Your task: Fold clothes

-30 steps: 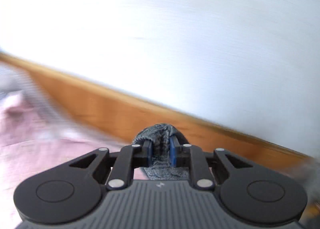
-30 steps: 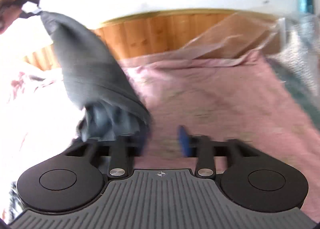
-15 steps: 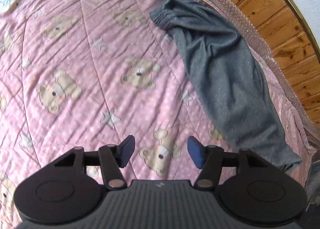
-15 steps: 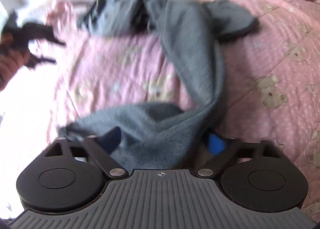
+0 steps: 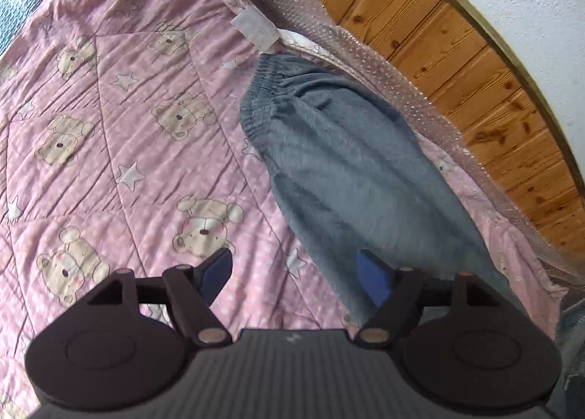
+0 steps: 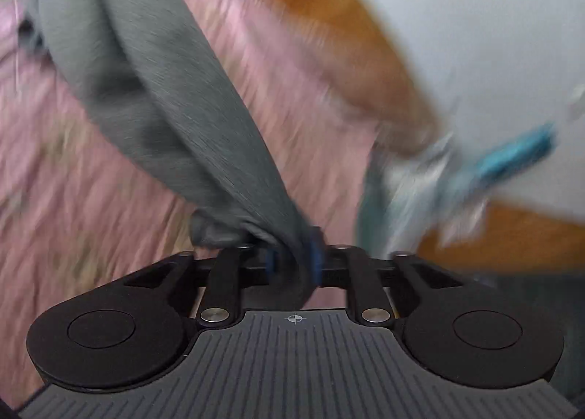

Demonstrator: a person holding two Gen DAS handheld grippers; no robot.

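- In the left wrist view our left gripper [image 5: 294,276] hangs above the quilt [image 5: 109,148] with its blue pads [image 5: 215,272] spread wide apart and nothing between them.
- The grey pants [image 5: 351,170] lie stretched along the far edge of the quilt, running from the upper middle of the view down toward the lower right.
- Their gathered elastic waistband [image 5: 267,90] sits at the far end, puckered in small ridges, just below a white label [image 5: 256,26] sewn to the quilt's edge.
- The cloth is a soft, fleecy grey with a few shallow folds running along its length; its near end passes behind our right pad [image 5: 373,280].
- Bubble wrap [image 5: 365,53] runs along the side of the pants, between the quilt and a wooden panel [image 5: 457,64].
- The quilt is pink, with teddy bears and white stars printed on it.
- In the right wrist view our right gripper [image 6: 294,261] is clenched on a bunch of the pants [image 6: 153,90], the blue pads pressed close with grey cloth pinched between them.
- From that grip the fabric rises in a twisted, rope-like band toward the upper left, taut and lifted off the quilt [image 6: 73,181].
- The rest of this view is smeared by blur; we make out only pink bedding, orange-brown wood [image 6: 329,9] and something bright blue [image 6: 519,152] at the right.
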